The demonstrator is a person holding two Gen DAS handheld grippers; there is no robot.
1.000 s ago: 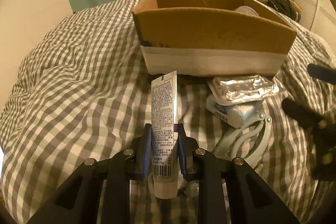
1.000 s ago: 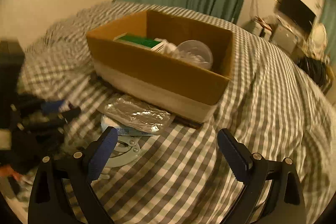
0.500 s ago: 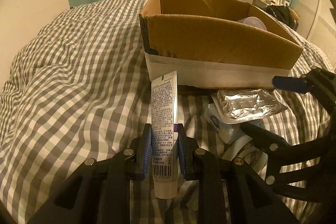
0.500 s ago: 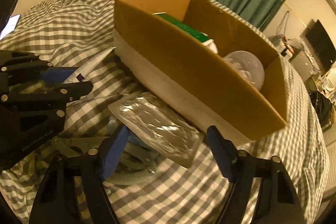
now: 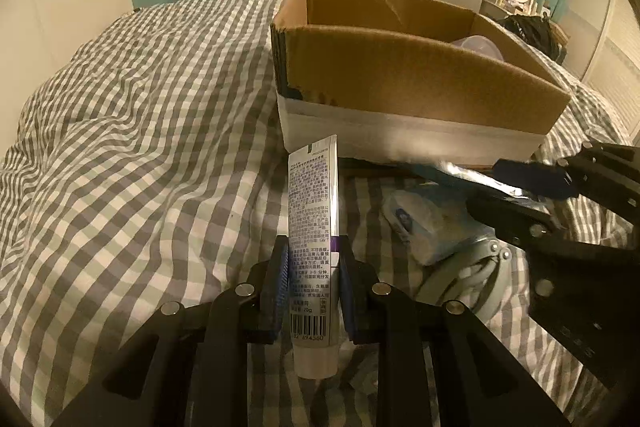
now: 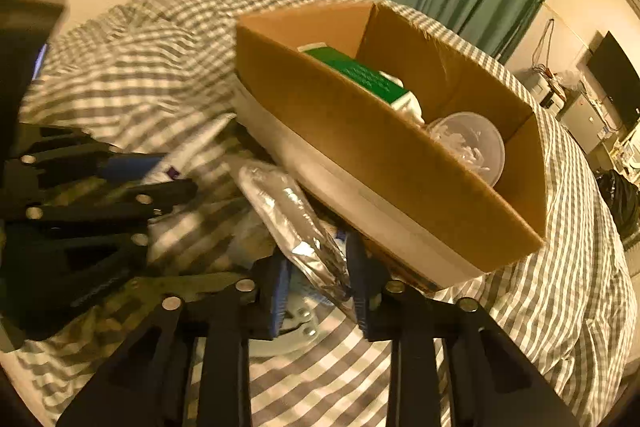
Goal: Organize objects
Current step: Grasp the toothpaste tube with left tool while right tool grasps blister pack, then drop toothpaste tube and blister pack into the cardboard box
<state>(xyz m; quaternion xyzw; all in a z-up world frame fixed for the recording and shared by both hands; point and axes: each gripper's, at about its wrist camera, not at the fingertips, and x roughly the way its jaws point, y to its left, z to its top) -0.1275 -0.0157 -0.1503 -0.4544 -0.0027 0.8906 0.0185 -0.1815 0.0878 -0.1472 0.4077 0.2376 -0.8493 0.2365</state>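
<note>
The silver foil packet [image 6: 296,223] lies just in front of the cardboard box [image 6: 400,163] on the checked bed [image 6: 520,327], over a white-and-blue pack [image 5: 424,227] and a pale plastic frame [image 5: 480,267]. The right gripper [image 6: 318,285] has its blue pads on either side of the packet's near end, apparently pinching it, though the frame is blurred. The foil looks thin and slick, so the grip on a tapered corner could slip as it lifts, or the packet could crumple and sag against the box wall instead of clearing it. It might also drag the pack beneath it.

The left gripper [image 5: 312,281] is pressed onto a white tube [image 5: 314,227], held low on its body with the crimped end pointing at the box. Both grippers sit close together, and they could collide if they head for the box at once. The box already holds a green carton [image 6: 360,75] and a clear lidded tub [image 6: 468,143], which leaves limited room.
</note>
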